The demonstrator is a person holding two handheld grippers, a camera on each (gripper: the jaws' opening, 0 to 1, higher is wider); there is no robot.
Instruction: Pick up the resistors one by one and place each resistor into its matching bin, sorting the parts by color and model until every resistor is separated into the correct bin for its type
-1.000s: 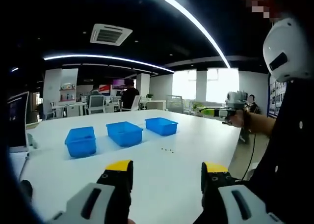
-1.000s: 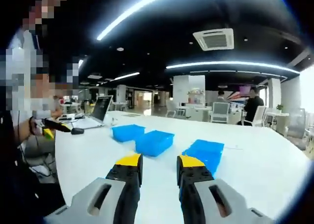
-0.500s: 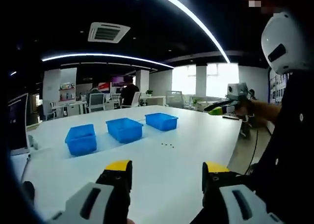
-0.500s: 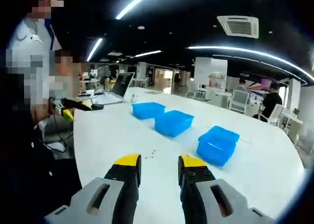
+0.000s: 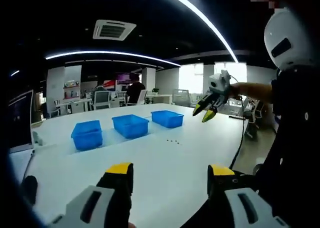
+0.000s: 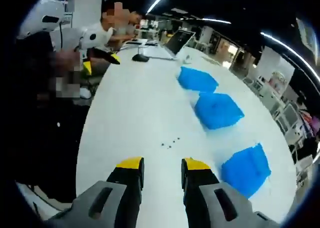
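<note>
Several tiny dark resistors point(image 5: 172, 141) lie loose on the white table point(image 5: 150, 163), in front of three blue bins point(image 5: 87, 134) point(image 5: 130, 125) point(image 5: 167, 118) set in a row. My left gripper point(image 5: 169, 170) hovers low over the near table edge, open with nothing between its jaws. My right gripper point(image 5: 203, 112) is held out above the table's right side, yellow tips apart and pointing down. In the right gripper view, my right gripper point(image 6: 163, 164) stands open and empty above the resistors point(image 6: 170, 143), with the bins point(image 6: 196, 79) point(image 6: 218, 110) point(image 6: 248, 168) to the right.
A laptop point(image 6: 175, 40) and a mouse point(image 6: 140, 58) sit at the table's far end. The person holding the grippers stands at the table edge point(image 6: 45, 113), left gripper point(image 6: 97, 58) in hand. Office desks, chairs and people are behind point(image 5: 132, 90).
My right gripper has swung out over the table and tipped downward, so its view now looks down on the resistors and bins. The left gripper has barely shifted.
</note>
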